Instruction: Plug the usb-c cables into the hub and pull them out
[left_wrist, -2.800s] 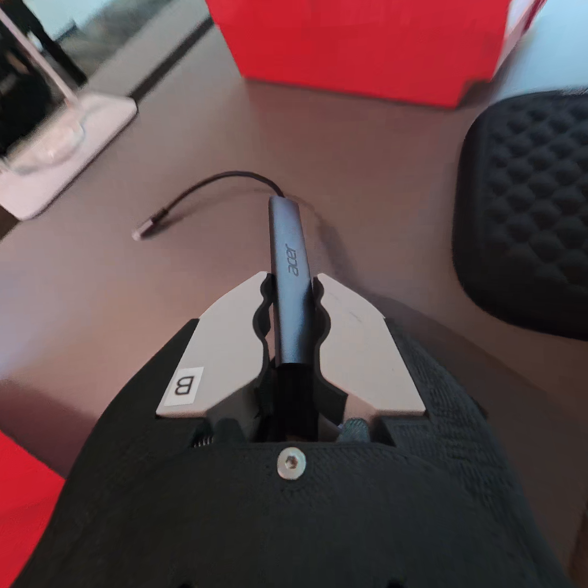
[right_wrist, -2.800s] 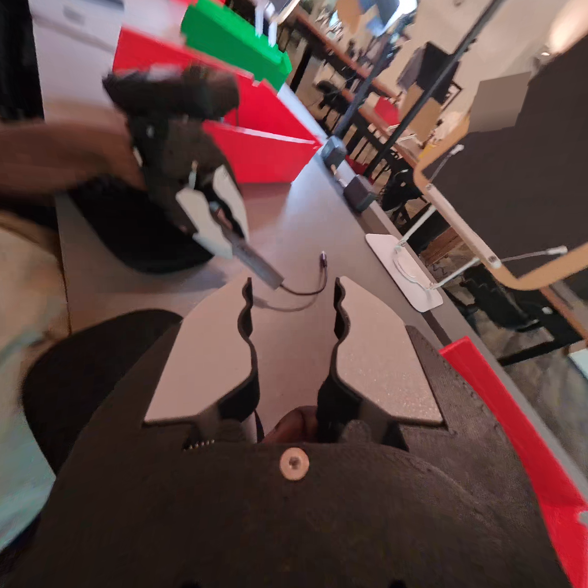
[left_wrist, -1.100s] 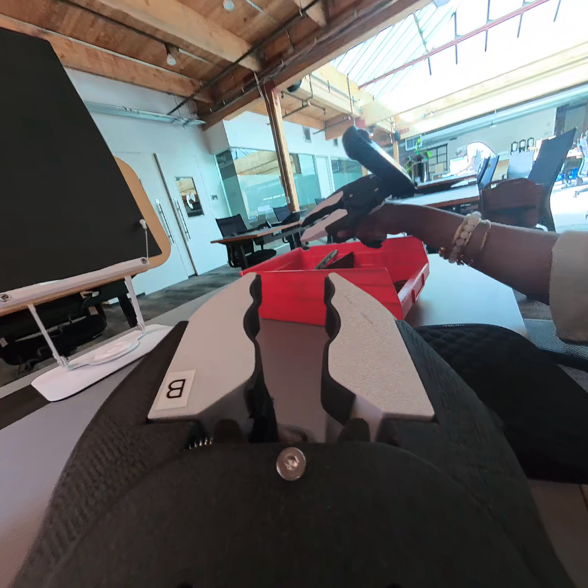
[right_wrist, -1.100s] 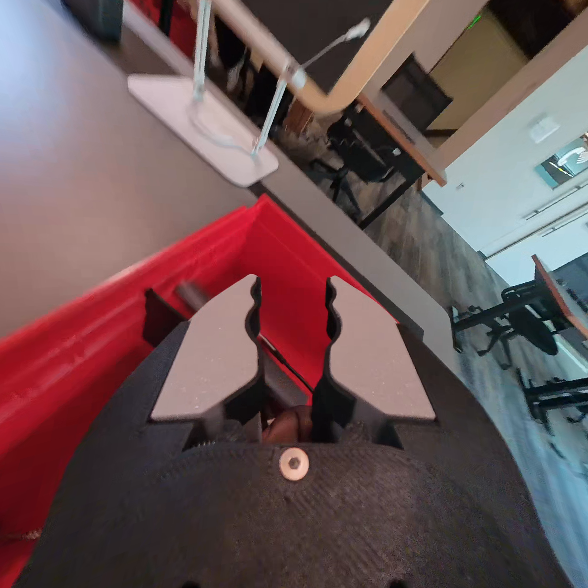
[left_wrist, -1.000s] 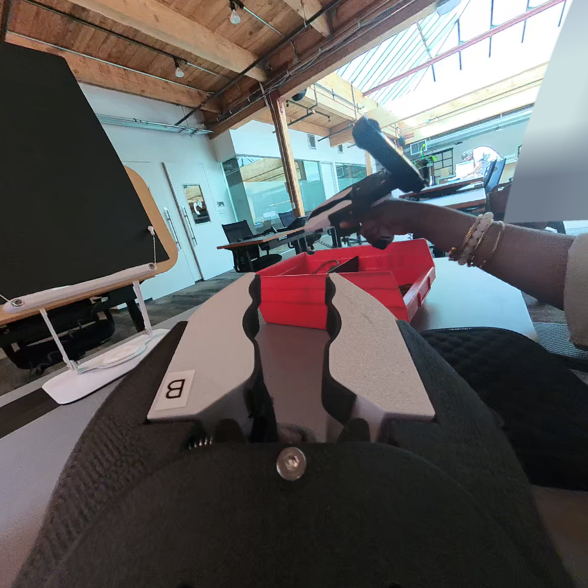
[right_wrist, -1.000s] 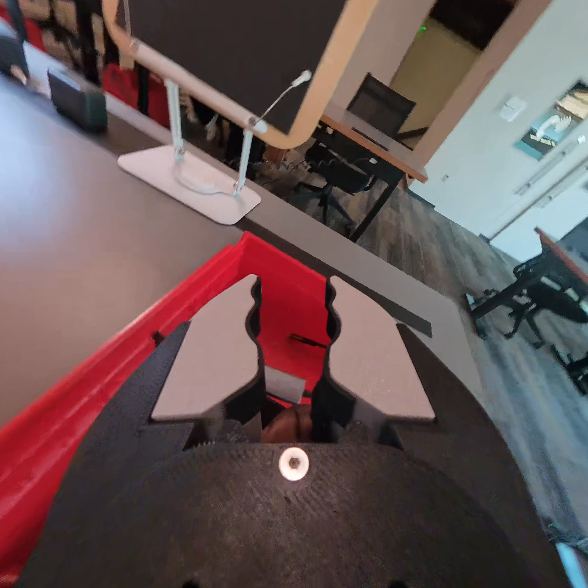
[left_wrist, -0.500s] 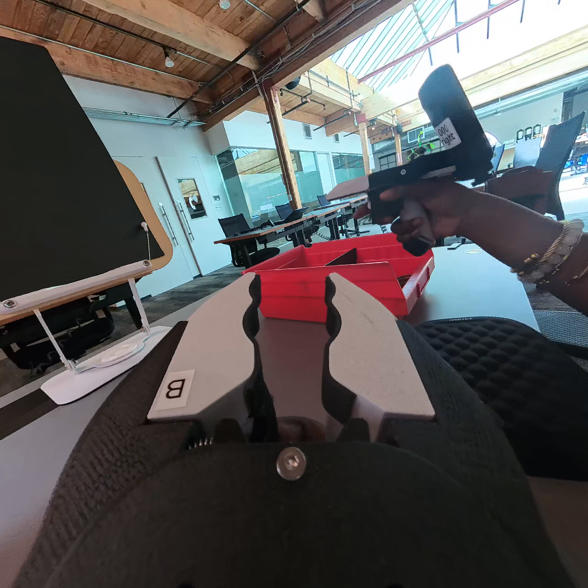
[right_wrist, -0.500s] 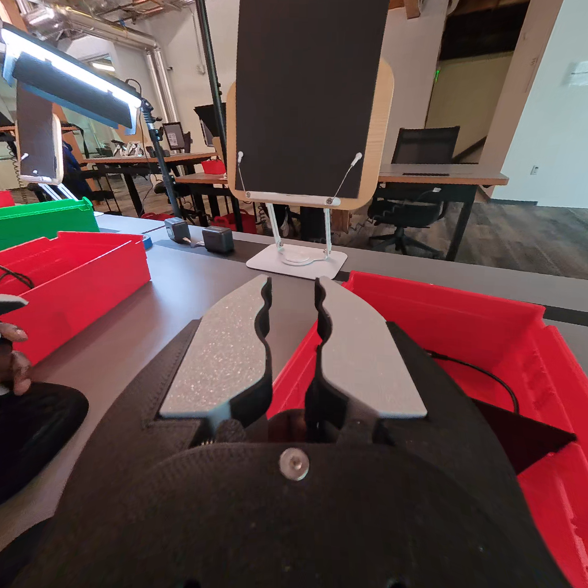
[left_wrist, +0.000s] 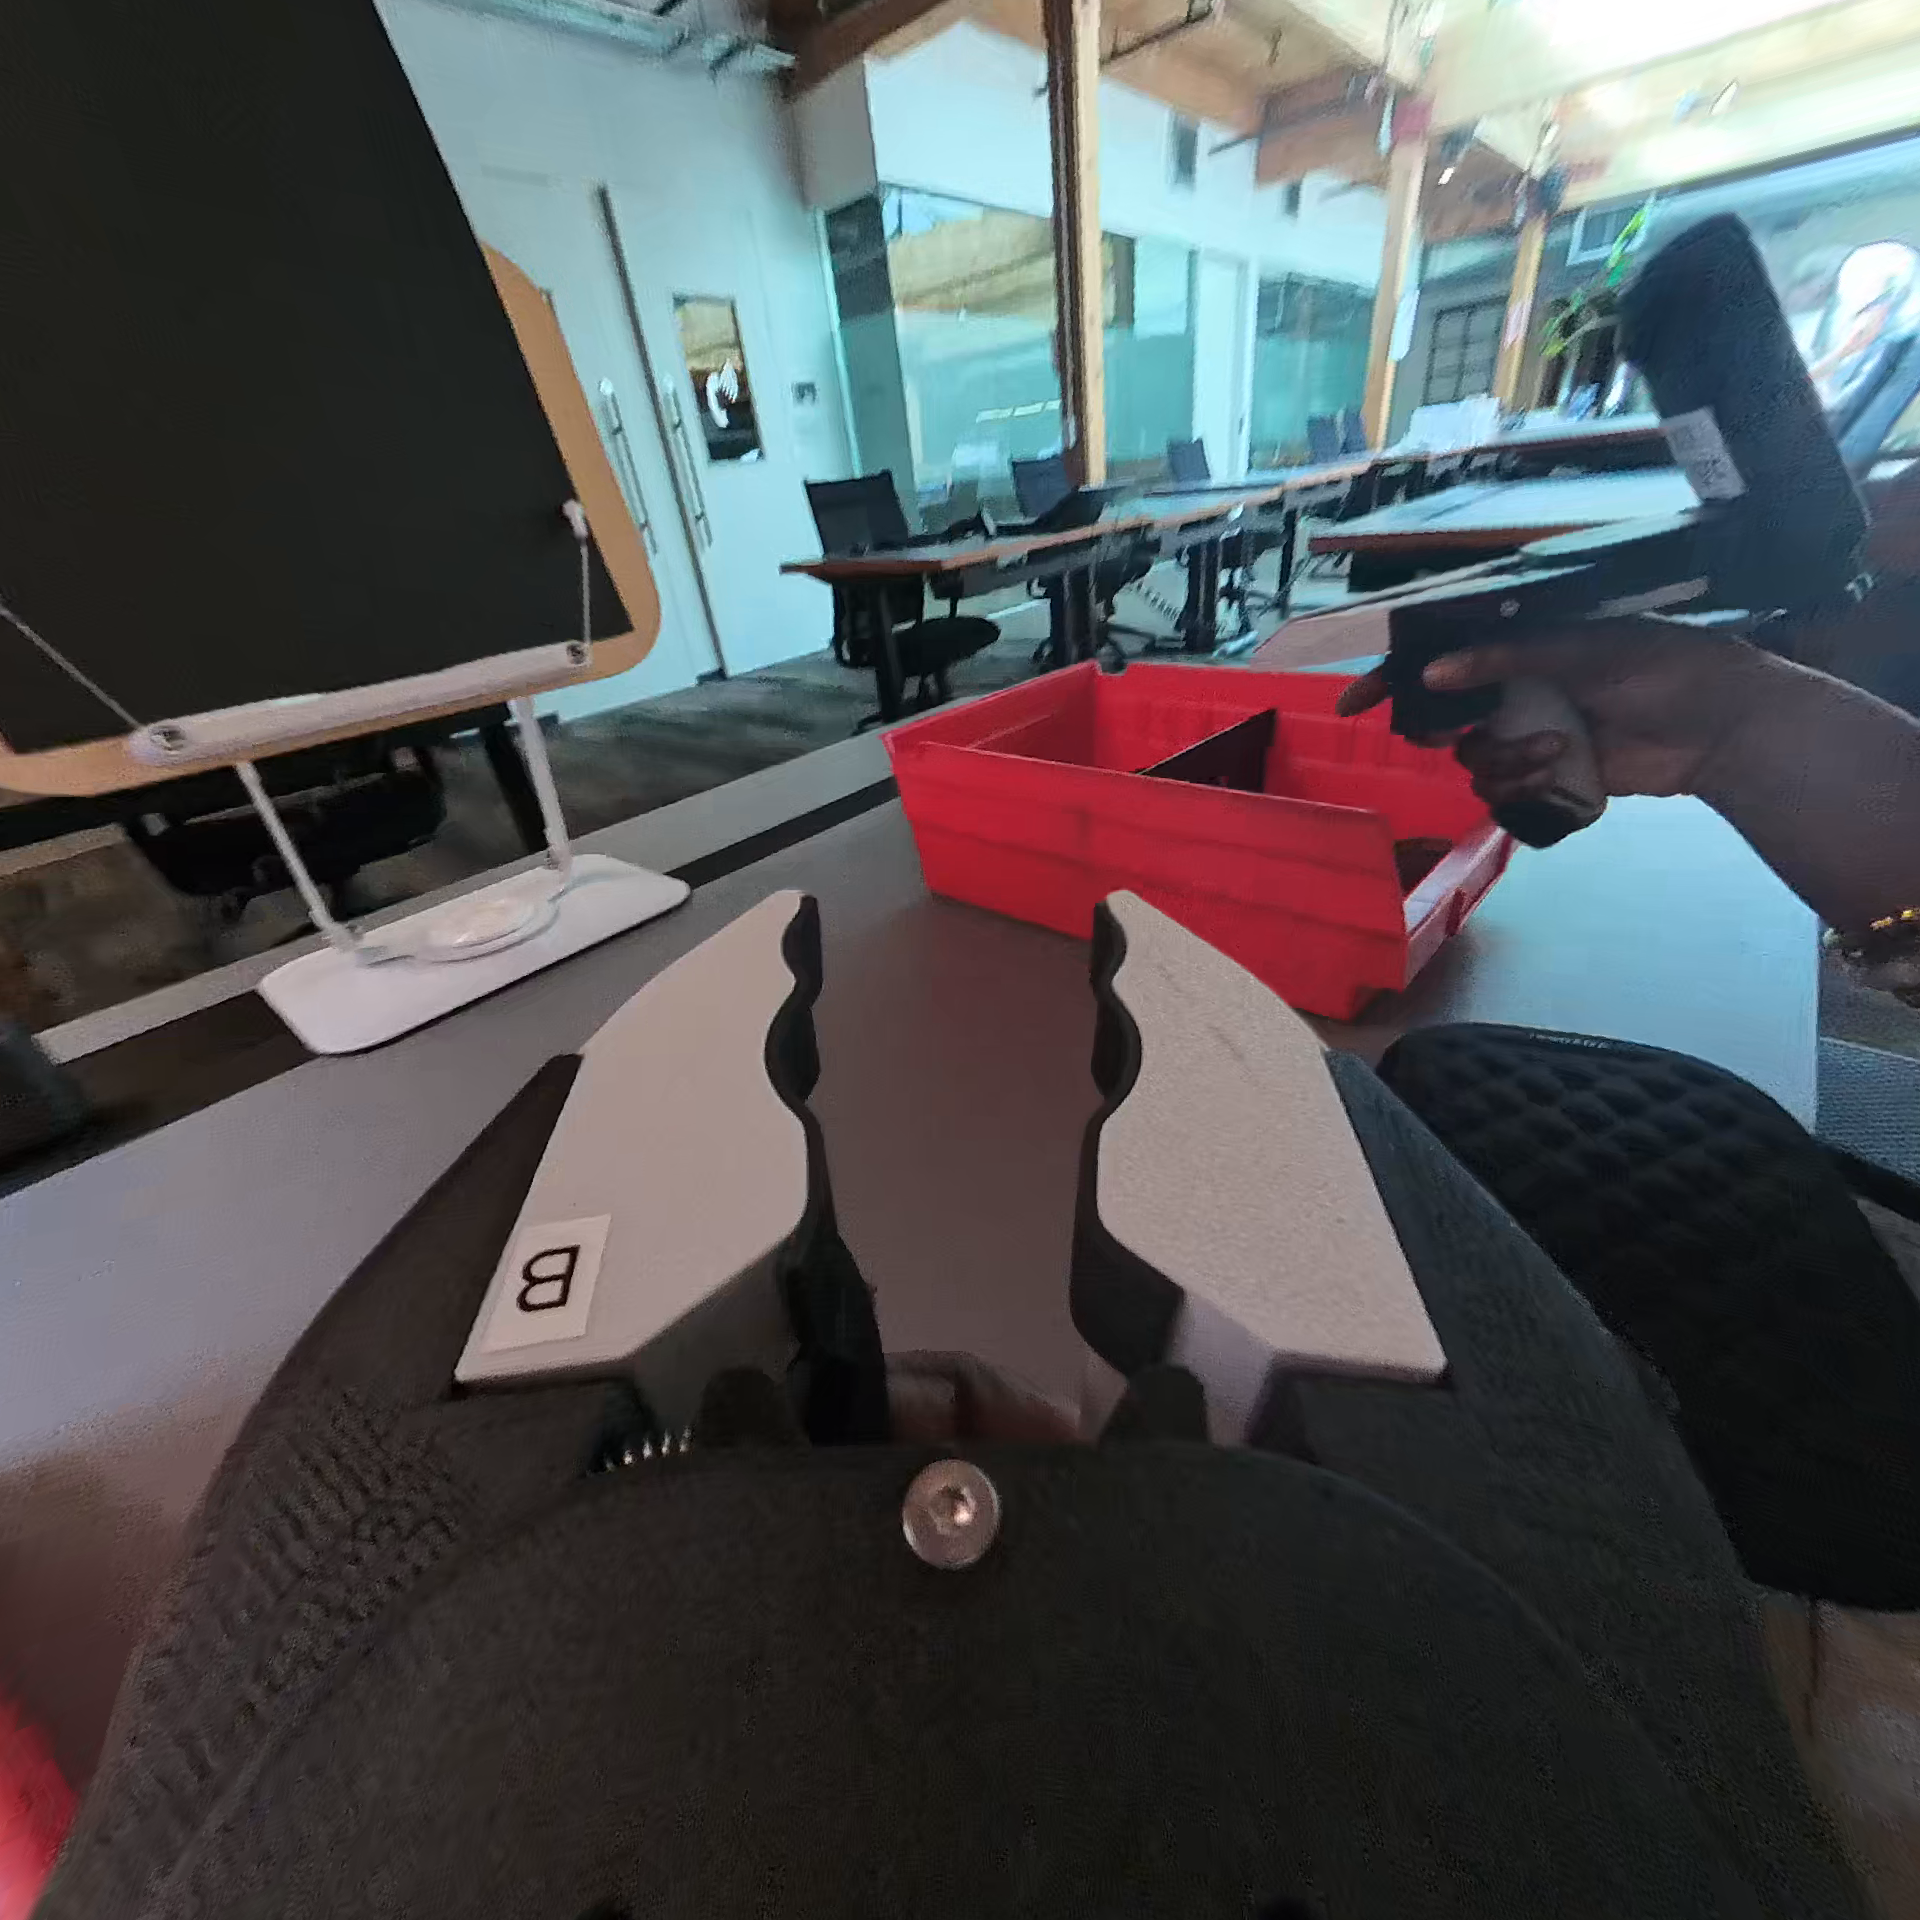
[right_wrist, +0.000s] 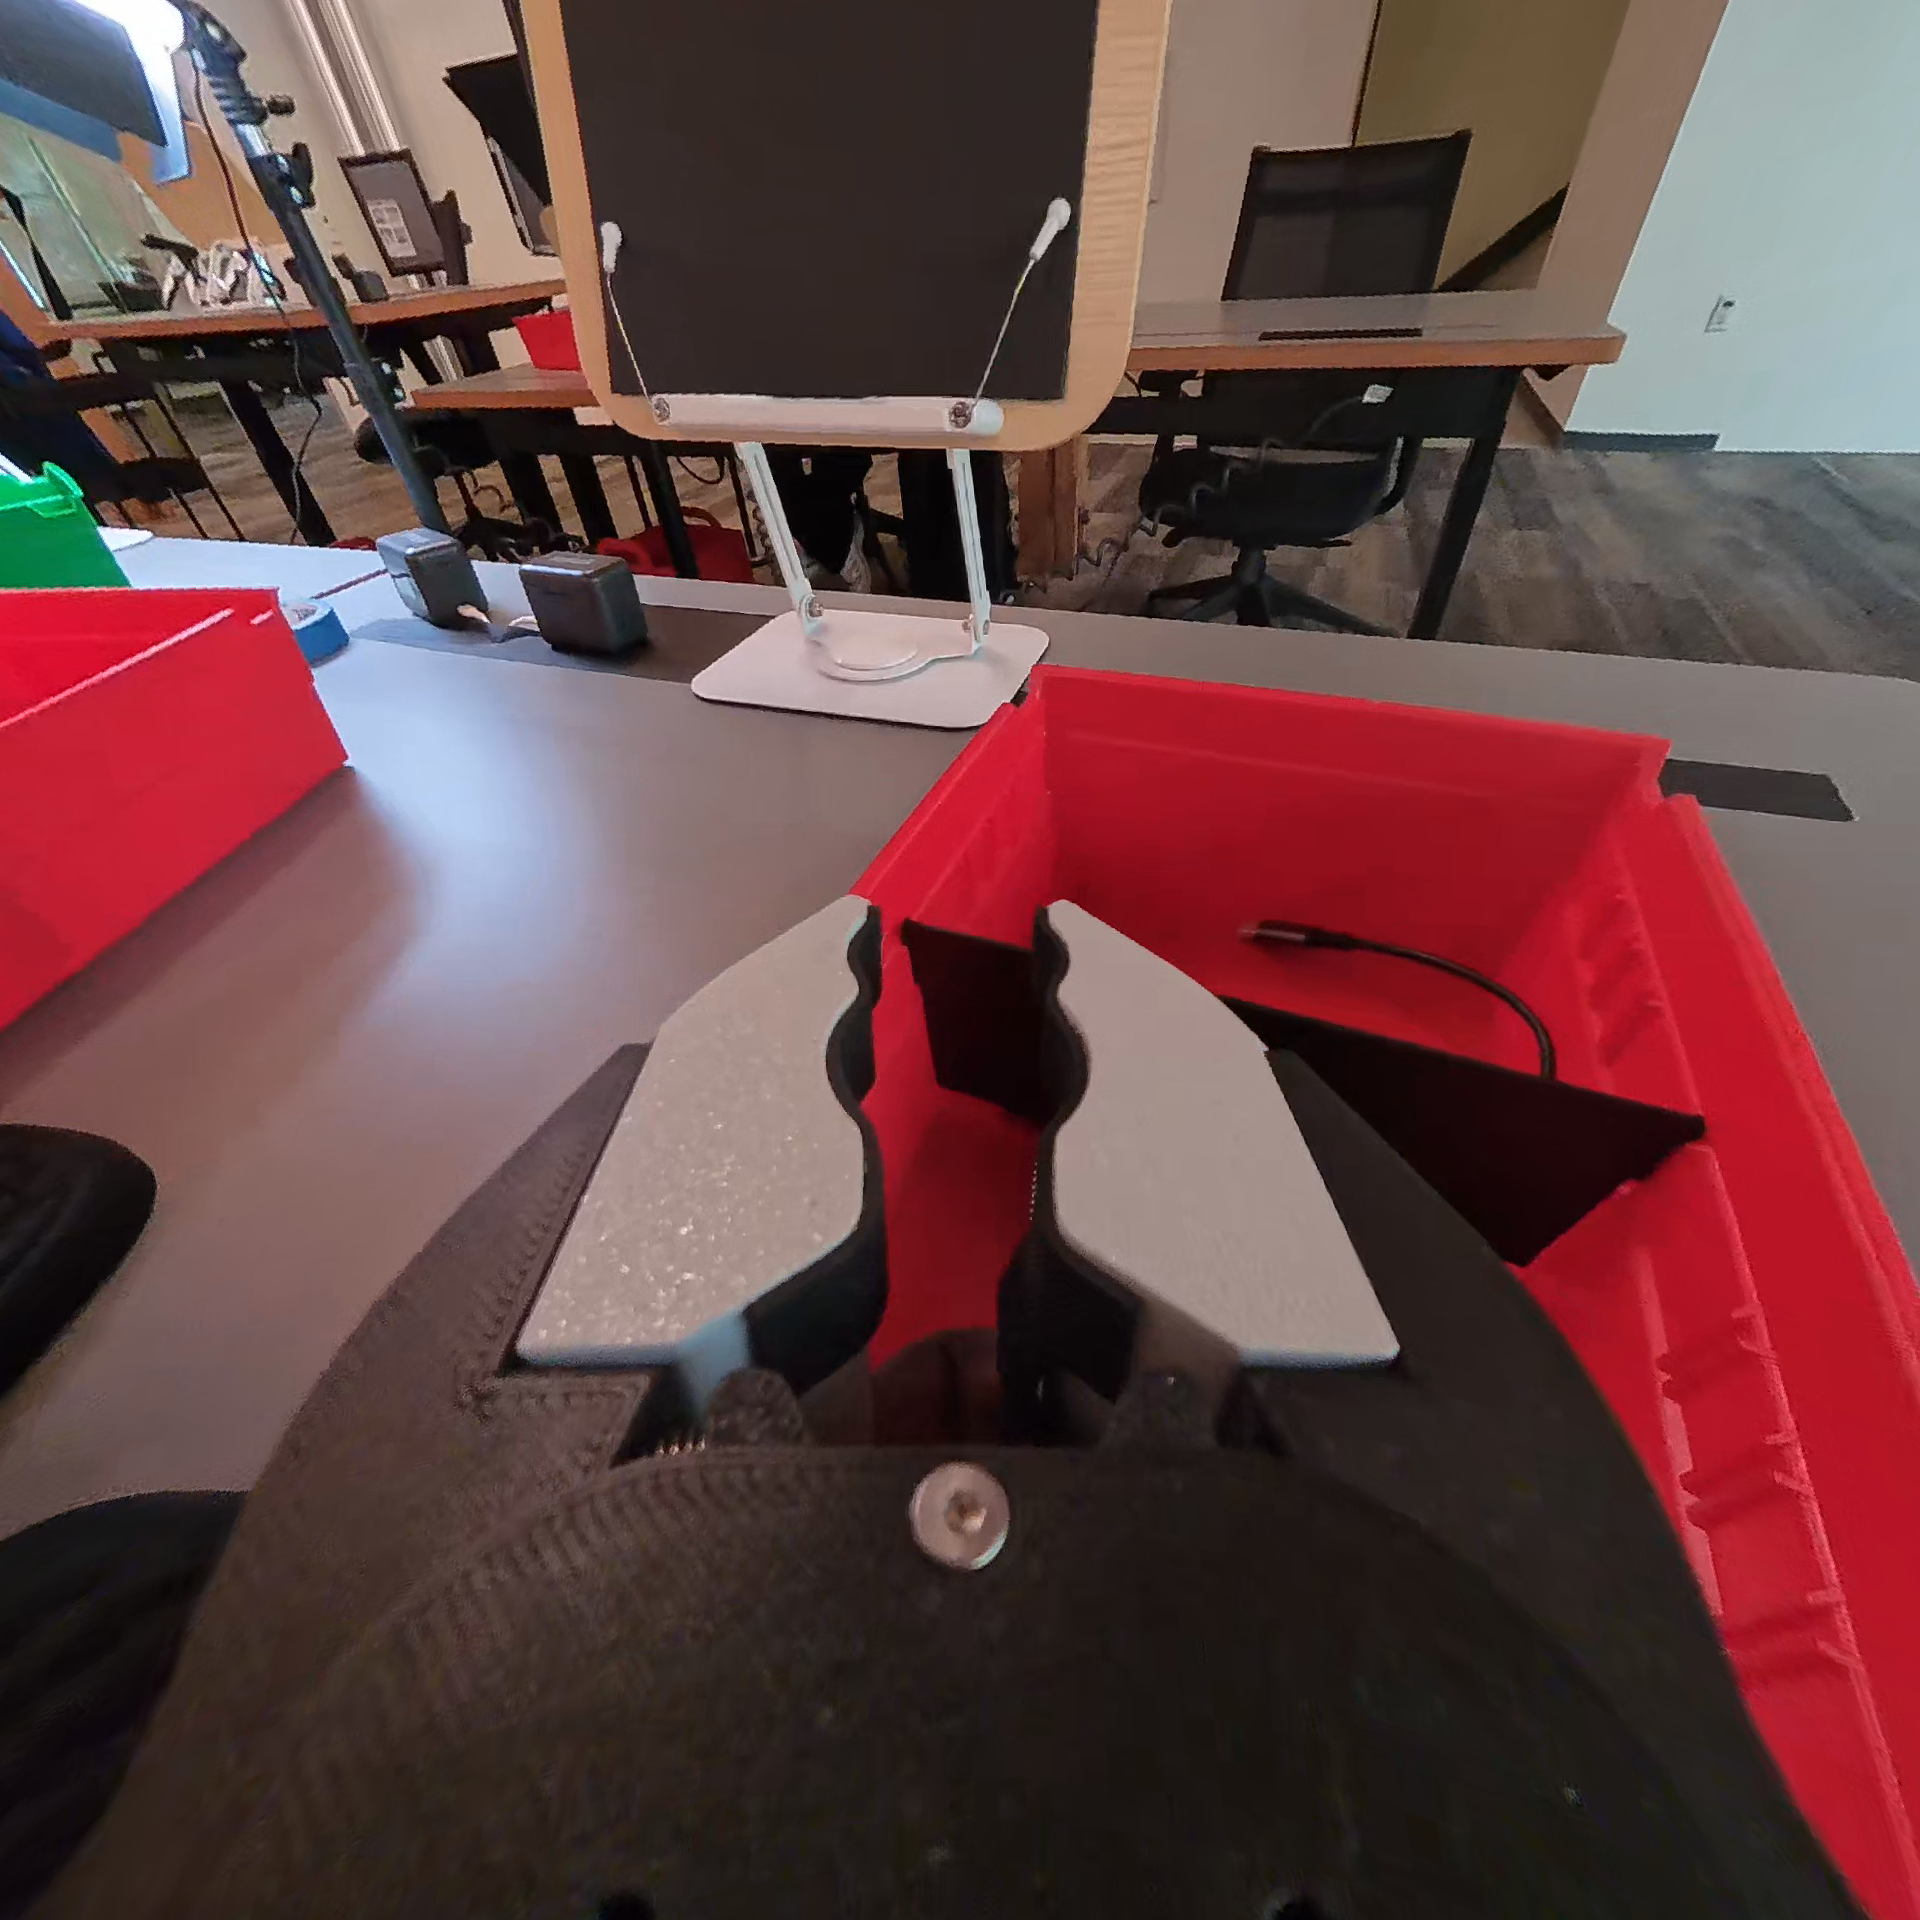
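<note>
My left gripper (left_wrist: 951, 925) is open and empty, low over the dark table (left_wrist: 935, 1039). My right gripper (right_wrist: 956, 920) is empty with its jaws a narrow gap apart, over the near left edge of a red bin (right_wrist: 1351, 769). A black cable with a metal plug (right_wrist: 1403, 956) lies in the bin's far compartment and runs behind a black divider (right_wrist: 1455, 1122). No hub shows in either view. In the left wrist view the right gripper (left_wrist: 1351, 623) is held by a hand (left_wrist: 1621, 717) above the same red bin (left_wrist: 1143, 831).
A black board on a white stand (right_wrist: 873, 665) is at the table's far edge, also in the left wrist view (left_wrist: 468, 925). A second red bin (right_wrist: 156, 717) stands left. A black quilted pad (left_wrist: 1662, 1195) lies right of my left gripper. Two small grey boxes (right_wrist: 582, 613) sit near the stand. Tip to tip, the grippers are about 25 cm apart.
The left gripper held the hub 2.8 s ago and is now empty; its jaws have opened wider in the last half second. The right gripper dipped closer over the red bin.
</note>
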